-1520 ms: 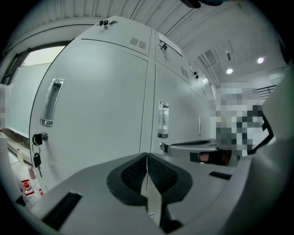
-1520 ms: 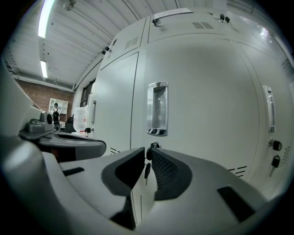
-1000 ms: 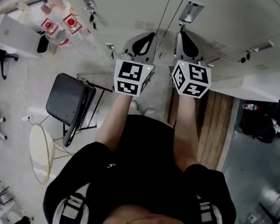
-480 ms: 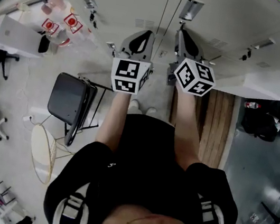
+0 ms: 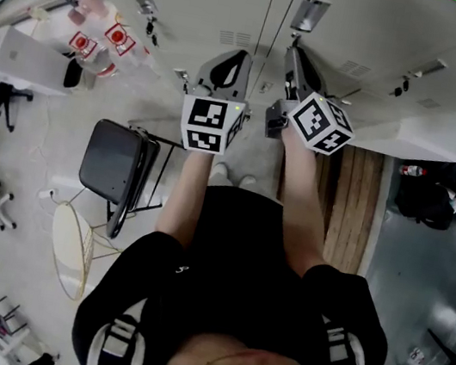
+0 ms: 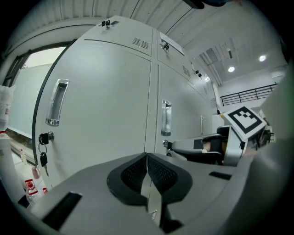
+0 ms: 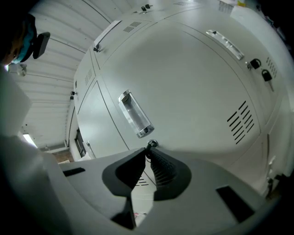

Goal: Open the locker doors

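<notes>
Grey locker door [image 7: 193, 82] | step, likely unlocking: right gripper [image 7: 147, 152] jaws, just eased wider, pinch key [image 7: 150, 144] | left gripper [image 6: 147, 157] jaws together, empty | next: pull handle [image 7: 134, 114], 11 o'clock of key

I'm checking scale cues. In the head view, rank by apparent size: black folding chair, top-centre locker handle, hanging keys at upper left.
1. black folding chair
2. locker handle
3. hanging keys
Apparent only: distances from the camera differ.
</notes>
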The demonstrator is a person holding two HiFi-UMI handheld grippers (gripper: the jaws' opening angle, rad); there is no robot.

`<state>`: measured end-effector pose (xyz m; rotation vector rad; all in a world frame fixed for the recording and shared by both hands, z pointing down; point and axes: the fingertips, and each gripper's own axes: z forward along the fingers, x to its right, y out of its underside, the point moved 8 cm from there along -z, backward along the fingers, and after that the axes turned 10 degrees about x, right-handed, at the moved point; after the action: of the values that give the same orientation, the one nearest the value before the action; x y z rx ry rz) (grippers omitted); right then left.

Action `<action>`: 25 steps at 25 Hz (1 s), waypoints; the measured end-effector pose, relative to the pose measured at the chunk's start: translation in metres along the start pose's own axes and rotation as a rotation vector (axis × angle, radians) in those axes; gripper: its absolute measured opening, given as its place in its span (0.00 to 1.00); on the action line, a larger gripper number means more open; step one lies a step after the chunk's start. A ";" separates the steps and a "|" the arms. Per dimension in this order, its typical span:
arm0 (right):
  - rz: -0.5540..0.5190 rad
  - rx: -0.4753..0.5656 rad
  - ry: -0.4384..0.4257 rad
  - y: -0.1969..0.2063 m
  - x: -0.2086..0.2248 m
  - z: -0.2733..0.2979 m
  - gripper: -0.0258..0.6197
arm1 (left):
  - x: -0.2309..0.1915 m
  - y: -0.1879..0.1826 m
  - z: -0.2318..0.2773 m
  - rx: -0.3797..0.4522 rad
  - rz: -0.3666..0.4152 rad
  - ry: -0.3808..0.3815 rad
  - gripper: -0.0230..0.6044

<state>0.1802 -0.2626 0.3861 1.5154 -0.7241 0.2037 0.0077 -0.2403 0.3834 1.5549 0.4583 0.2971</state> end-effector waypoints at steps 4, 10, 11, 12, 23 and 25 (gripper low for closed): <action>0.077 0.022 0.035 0.001 0.000 -0.001 0.11 | -0.001 0.002 -0.003 -0.005 -0.004 -0.008 0.05; 0.249 0.048 0.041 0.002 0.003 -0.003 0.12 | -0.002 0.001 -0.005 -0.004 -0.004 -0.013 0.05; 0.271 0.054 0.042 0.002 0.003 -0.003 0.12 | -0.002 0.001 -0.005 -0.003 -0.003 -0.012 0.05; 0.284 0.059 0.042 0.002 0.004 -0.003 0.12 | -0.001 0.001 -0.005 -0.003 -0.002 -0.011 0.05; -0.174 -0.004 0.078 0.000 -0.012 0.002 0.12 | -0.003 0.001 -0.006 -0.003 -0.001 -0.018 0.05; -0.190 -0.011 0.079 0.000 -0.012 0.004 0.12 | -0.003 0.001 -0.005 -0.003 -0.001 -0.019 0.05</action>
<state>0.1694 -0.2622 0.3794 1.5471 -0.5143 0.1150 0.0023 -0.2372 0.3850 1.5536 0.4442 0.2818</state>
